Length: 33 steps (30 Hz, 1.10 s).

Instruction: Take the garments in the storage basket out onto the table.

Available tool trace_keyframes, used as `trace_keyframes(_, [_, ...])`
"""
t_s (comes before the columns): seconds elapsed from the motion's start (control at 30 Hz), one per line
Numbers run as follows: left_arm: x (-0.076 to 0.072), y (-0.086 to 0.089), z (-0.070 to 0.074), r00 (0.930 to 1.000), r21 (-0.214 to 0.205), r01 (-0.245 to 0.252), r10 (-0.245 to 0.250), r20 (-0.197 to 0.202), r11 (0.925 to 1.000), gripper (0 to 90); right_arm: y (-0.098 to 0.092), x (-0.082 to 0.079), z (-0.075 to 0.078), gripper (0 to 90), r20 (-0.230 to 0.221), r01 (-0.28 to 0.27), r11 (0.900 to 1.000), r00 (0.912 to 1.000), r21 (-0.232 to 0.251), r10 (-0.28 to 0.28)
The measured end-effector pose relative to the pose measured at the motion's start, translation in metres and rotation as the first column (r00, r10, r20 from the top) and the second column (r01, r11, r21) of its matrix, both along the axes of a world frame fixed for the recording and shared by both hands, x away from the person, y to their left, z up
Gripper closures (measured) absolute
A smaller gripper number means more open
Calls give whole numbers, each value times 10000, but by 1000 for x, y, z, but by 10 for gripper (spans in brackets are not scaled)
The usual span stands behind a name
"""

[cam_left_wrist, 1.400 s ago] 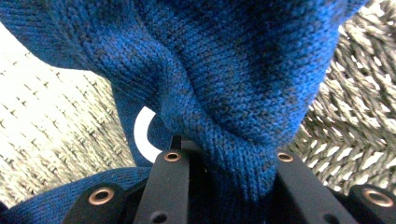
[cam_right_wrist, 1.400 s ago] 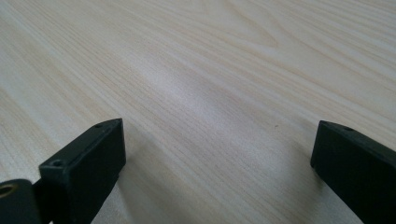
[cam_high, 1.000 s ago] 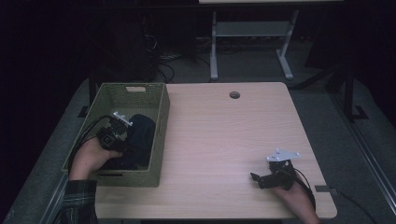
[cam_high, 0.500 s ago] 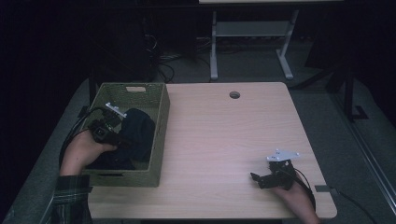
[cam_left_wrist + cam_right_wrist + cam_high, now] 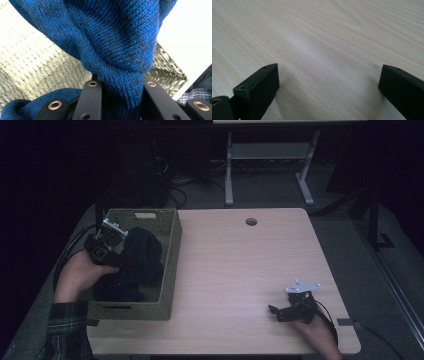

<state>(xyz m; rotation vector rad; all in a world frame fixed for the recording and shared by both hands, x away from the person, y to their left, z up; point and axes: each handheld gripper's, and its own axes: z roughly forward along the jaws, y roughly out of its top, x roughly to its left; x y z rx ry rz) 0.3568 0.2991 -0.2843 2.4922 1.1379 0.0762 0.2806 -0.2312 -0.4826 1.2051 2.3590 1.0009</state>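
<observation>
Dark floor and a pale metal frame point(image 5: 270, 167) are seen beyond a light wooden tabletop point(image 5: 240, 270), on whose left part a woven green-grey basket point(image 5: 167, 270) has been set. A dark blue knitted garment point(image 5: 137, 262) is heaped inside the basket, and part of it is drawn upward above the rest of the heap.

The left gripper point(image 5: 120, 255) is held over the basket's left half by a hand point(image 5: 80, 275) with a plaid sleeve point(image 5: 65, 327). In the left gripper view a thick fold of the garment point(image 5: 117, 45) is seen pinched between the two black fingers point(image 5: 91, 100) — the knit is squeezed into a narrow neck where it passes between them and bulges out wide above them. The fingers are thus clamped on the fold, one pressed against each side of it. A further roll of the same knit lies below and to the left of them, with the basket's woven wall point(image 5: 32, 62) behind.

The right gripper point(image 5: 280, 312) is held near the tabletop's front right corner, well apart from the basket. In the right gripper view its fingers point(image 5: 259, 87) are seen spread wide — bare wood grain point(image 5: 324, 45) lies between them.
</observation>
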Motion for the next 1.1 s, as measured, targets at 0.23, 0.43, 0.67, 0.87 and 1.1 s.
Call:
trace_keyframes(0.23, [0,1,13,9997,-32,-126,126,189,9999,776,0,0,0,29,4,-2,10000,10000,2,2])
trace_keyframes(0.43, [1,0,26,9990,-52,-241,242,377,9997,776,0,0,0,29,4,-2,10000,10000,1,2])
trace_keyframes(0.67, [1,-2,49,9965,-80,-314,319,774,9995,776,0,0,0,29,1,1,10000,10000,1,-1])
trace_keyframes(0.87, [0,-9,70,9937,27,-167,163,1108,9999,776,0,0,0,29,1,-1,10000,10000,0,1])
trace_keyframes(1.1, [0,-18,87,9898,-50,15,-8,1423,10000,776,0,0,0,29,4,-3,10000,10000,-1,3])
